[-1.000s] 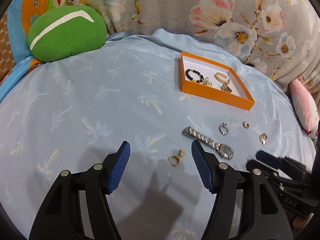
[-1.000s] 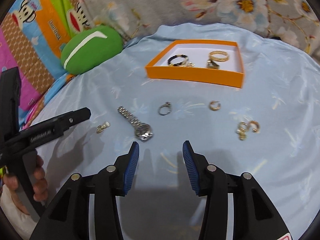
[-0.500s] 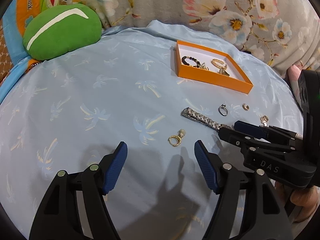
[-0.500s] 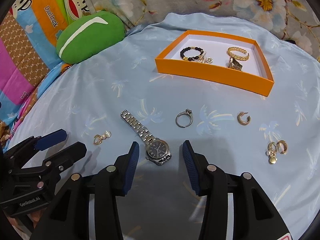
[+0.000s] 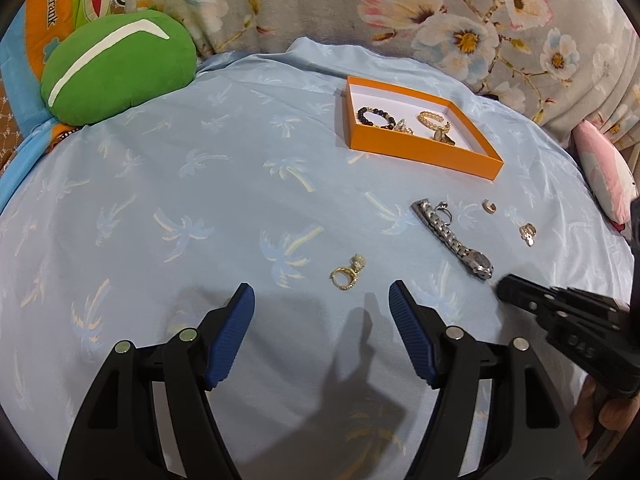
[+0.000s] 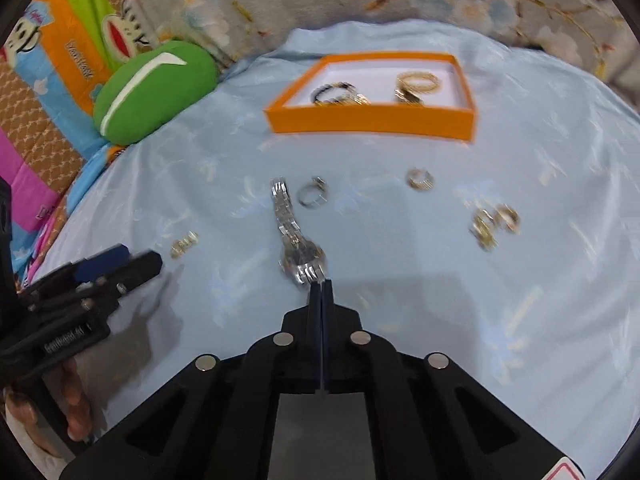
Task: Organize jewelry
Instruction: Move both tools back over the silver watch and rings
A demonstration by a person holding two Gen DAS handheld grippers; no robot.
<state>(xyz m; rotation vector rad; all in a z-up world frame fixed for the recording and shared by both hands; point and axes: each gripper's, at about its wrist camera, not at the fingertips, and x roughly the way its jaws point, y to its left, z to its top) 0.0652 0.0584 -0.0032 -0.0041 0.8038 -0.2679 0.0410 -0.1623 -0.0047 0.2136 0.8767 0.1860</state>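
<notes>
**Right gripper closed at the watch strap**

Right gripper [image 6: 321, 286]: jaws fully together, tips pinching the near strap end of the silver metal wristwatch [image 6: 294, 236], which lies on the pale blue palm-print sheet [image 6: 460, 300]. Left gripper [image 5: 320, 312]: jaws wide apart, empty.

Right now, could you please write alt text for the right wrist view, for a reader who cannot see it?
The right claw is shut, its tips at the near end of a silver watch lying on a light blue sheet. Rings and earrings lie scattered beyond, before an orange box that already holds bracelets.
</notes>
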